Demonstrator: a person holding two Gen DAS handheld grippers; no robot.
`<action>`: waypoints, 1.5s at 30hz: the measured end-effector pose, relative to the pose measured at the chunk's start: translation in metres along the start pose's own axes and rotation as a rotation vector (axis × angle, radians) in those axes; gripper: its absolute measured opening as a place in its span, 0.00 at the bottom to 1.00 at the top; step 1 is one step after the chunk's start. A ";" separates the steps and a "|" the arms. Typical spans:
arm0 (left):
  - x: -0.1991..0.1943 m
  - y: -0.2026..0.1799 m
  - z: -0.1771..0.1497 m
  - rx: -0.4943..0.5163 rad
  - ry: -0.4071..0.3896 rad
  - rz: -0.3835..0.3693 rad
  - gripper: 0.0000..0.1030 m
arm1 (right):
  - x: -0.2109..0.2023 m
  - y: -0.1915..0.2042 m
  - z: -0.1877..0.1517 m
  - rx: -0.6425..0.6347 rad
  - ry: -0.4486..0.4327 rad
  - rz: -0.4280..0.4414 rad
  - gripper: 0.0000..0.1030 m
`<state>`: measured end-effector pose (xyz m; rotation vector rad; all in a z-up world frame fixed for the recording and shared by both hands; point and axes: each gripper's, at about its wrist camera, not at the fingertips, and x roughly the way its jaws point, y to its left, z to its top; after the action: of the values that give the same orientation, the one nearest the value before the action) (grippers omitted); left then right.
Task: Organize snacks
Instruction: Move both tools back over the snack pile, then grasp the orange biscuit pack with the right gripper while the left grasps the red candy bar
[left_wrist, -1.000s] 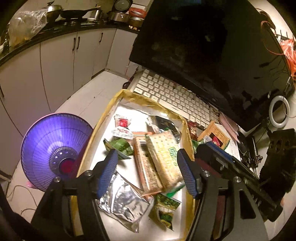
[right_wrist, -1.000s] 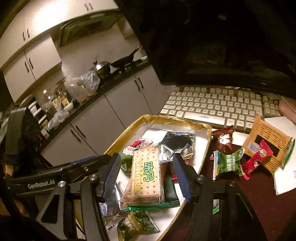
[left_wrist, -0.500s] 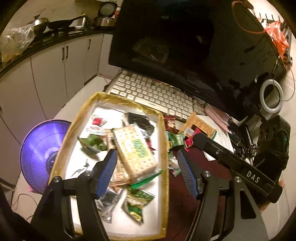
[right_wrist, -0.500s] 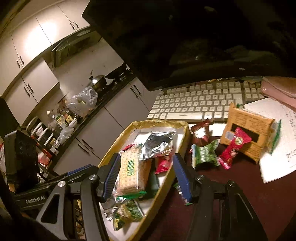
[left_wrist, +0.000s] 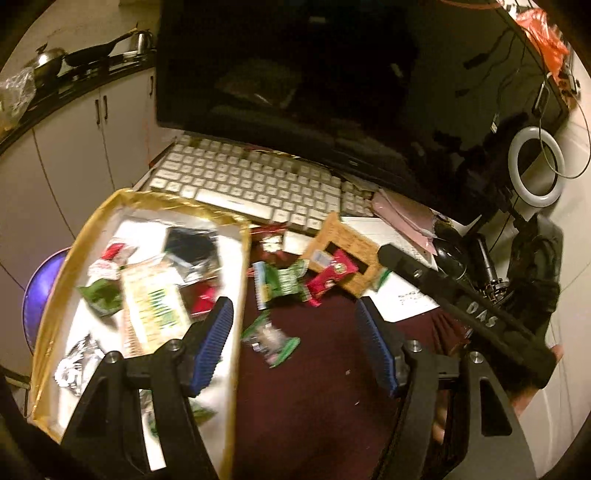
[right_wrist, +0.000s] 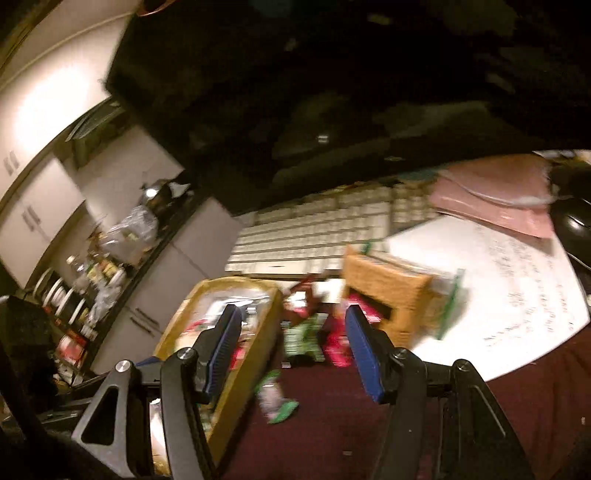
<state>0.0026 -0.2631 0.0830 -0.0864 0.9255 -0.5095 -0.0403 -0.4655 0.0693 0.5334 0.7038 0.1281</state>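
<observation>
A gold-rimmed tray (left_wrist: 92, 229) at the left holds several snack packets, among them a pale cracker pack (left_wrist: 155, 299). Loose on the maroon tabletop to its right lie a green packet (left_wrist: 282, 282), a red packet (left_wrist: 332, 273), a small green packet (left_wrist: 271, 338) and a woven-pattern orange box (left_wrist: 351, 240). My left gripper (left_wrist: 295, 332) hangs open above the small green packet and grips nothing. The right wrist view is blurred; there my right gripper (right_wrist: 291, 332) is open and empty over the green packet (right_wrist: 301, 339) and red packet (right_wrist: 336, 341), with the tray (right_wrist: 255, 354) to its left.
A white keyboard (left_wrist: 251, 184) and a dark monitor (left_wrist: 314, 74) stand behind the snacks. White paper (right_wrist: 498, 295) and a pink folder (right_wrist: 495, 199) lie to the right. A ring light (left_wrist: 535, 162) sits far right. A purple fan (left_wrist: 40, 291) stands beyond the tray's left edge.
Both grippers have swung right, from above the tray to above the loose packets on the maroon tabletop. Their jaws stay apart and empty.
</observation>
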 end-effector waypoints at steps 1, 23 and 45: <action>0.002 -0.005 0.000 0.004 -0.002 -0.002 0.67 | -0.001 -0.007 0.000 0.018 0.006 -0.001 0.57; 0.047 -0.036 0.014 -0.043 0.041 0.058 0.67 | 0.009 -0.074 -0.014 0.194 0.075 0.029 0.57; 0.037 -0.028 0.004 -0.030 0.019 0.027 0.67 | 0.003 -0.075 -0.017 0.185 0.039 0.007 0.57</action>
<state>0.0128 -0.3051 0.0658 -0.0963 0.9523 -0.4720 -0.0533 -0.5219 0.0184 0.7119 0.7561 0.0808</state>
